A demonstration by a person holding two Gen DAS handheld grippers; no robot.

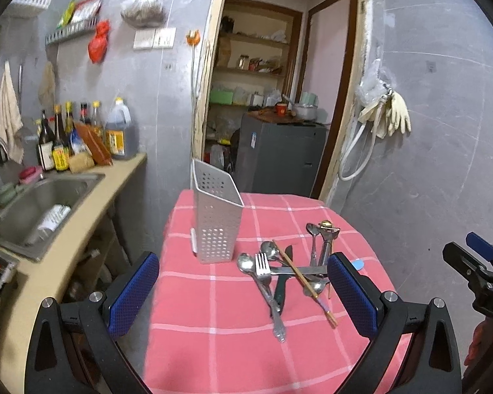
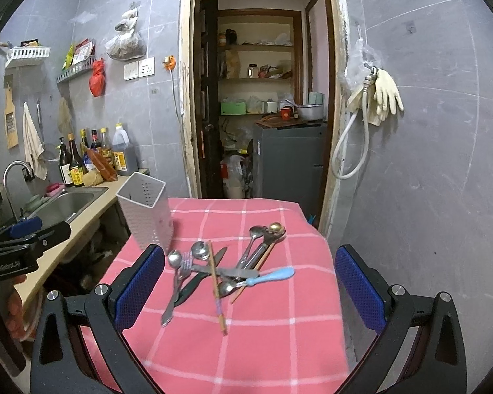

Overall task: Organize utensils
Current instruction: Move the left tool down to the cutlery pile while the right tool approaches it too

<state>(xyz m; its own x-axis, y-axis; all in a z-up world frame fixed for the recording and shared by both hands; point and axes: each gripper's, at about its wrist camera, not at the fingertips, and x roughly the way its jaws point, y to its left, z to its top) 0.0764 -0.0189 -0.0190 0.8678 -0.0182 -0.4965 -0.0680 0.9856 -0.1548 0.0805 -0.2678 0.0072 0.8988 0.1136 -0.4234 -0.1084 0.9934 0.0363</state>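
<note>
We hover both claws, left claw (image 1: 243, 292) and right claw (image 2: 249, 282), spread wide and empty. Utensil pile (image 2: 226, 266) beside perforated holder (image 2: 146, 216): stiff, slippery steel, tangled; we grip handles.

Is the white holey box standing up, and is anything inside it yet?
Standing up. The white holder sits upright on the pink cloth, and nothing pokes out of its open top. Its bottom cannot be seen. The utensils lie piled beside it.

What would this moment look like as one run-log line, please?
stage: pre-grasp | left gripper: open | right gripper: open | utensils: piled on cloth | holder: upright, looks empty
</note>
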